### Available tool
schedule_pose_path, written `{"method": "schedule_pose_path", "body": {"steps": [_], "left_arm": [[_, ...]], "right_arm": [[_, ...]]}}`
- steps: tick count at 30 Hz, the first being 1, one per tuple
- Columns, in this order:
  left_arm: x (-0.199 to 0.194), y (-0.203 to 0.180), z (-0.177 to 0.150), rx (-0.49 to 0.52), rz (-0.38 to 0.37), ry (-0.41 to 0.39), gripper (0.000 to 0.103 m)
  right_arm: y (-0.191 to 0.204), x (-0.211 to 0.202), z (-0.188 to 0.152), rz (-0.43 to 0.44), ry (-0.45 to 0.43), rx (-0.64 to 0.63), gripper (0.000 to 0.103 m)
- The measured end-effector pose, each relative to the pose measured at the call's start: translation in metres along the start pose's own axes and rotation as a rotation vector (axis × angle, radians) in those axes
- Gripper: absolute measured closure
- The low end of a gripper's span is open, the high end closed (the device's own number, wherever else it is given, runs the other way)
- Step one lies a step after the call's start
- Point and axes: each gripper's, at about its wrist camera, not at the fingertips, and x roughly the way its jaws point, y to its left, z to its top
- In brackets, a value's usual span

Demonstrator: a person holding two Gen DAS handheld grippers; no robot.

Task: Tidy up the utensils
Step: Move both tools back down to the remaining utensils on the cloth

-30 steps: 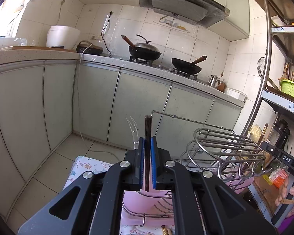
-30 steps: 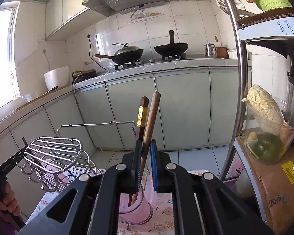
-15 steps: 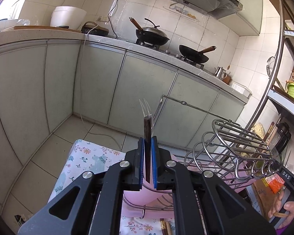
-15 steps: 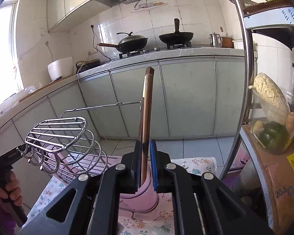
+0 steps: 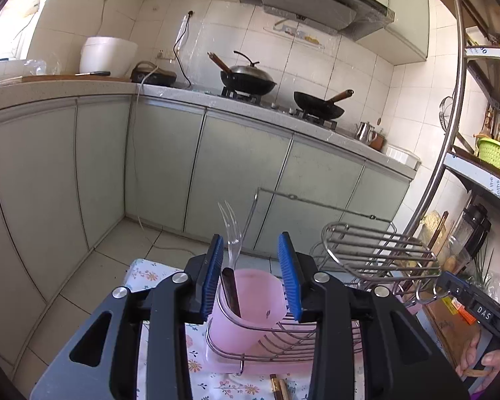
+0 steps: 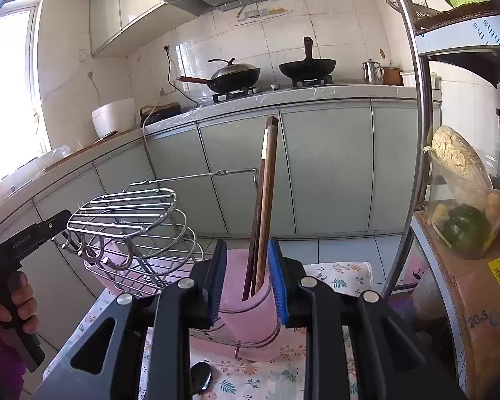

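My left gripper (image 5: 254, 275) is open above a pink cup (image 5: 250, 306) held in a wire dish rack (image 5: 376, 253). A clear plastic fork with a dark handle (image 5: 230, 266) stands in that cup, free of the pads. My right gripper (image 6: 246, 278) is open around another pink cup (image 6: 250, 310). Two brown wooden chopsticks (image 6: 265, 206) stand upright in it, leaning between the blue pads without being clamped. The wire rack (image 6: 130, 220) shows left in the right wrist view.
The rack stands on a floral cloth (image 6: 336, 273). More chopstick ends (image 5: 278, 388) and a dark spoon (image 6: 201, 375) lie on it. A metal shelf pole (image 6: 420, 126) and a cardboard box with vegetables (image 6: 463, 226) stand to the right. Kitchen cabinets (image 5: 236, 173) lie beyond.
Both grippers have opened. The left one let go of the fork into the cup. The right one let go of the chopsticks, which now stand in the other cup.
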Motion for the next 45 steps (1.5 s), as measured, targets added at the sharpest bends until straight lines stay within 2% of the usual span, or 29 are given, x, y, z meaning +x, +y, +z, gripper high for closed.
{"method": "schedule_pose_path", "body": {"steps": [7, 9, 12, 17, 23, 27, 30, 32, 36, 40, 45], "left_arm": [[-0.023, 0.004, -0.005, -0.022, 0.006, -0.001, 0.068], [-0.028, 0.004, -0.012, -0.018, 0.007, 0.019, 0.068], [-0.033, 0.002, -0.026, 0.000, 0.002, 0.065, 0.068], [-0.027, -0.003, -0.057, 0.017, -0.043, 0.204, 0.068], [0.001, -0.005, -0.103, -0.016, -0.097, 0.421, 0.069], [0.022, -0.006, -0.126, -0.048, -0.125, 0.550, 0.081], [0.041, -0.011, -0.140, -0.069, -0.131, 0.647, 0.091], [0.053, -0.013, -0.146, -0.081, -0.137, 0.694, 0.091], [0.071, -0.023, -0.155, -0.069, -0.133, 0.748, 0.092], [0.085, -0.030, -0.166, -0.025, -0.084, 0.788, 0.092], [0.094, -0.041, -0.177, 0.031, -0.047, 0.799, 0.092]], "right_arm": [[0.012, -0.030, -0.012, 0.006, -0.059, -0.037, 0.079], [0.020, -0.035, -0.019, 0.009, -0.050, -0.071, 0.079], [0.031, -0.033, -0.032, 0.014, 0.009, -0.119, 0.079], [0.039, -0.023, -0.062, 0.009, 0.087, -0.099, 0.079], [0.026, 0.010, -0.092, 0.122, 0.297, 0.073, 0.079], [0.018, 0.029, -0.110, 0.162, 0.419, 0.160, 0.080], [0.016, 0.036, -0.121, 0.175, 0.458, 0.187, 0.080], [0.016, 0.040, -0.126, 0.183, 0.478, 0.196, 0.080], [0.016, 0.045, -0.131, 0.188, 0.493, 0.201, 0.080], [0.014, 0.047, -0.133, 0.188, 0.501, 0.212, 0.080], [0.010, 0.051, -0.136, 0.189, 0.512, 0.220, 0.080]]}}
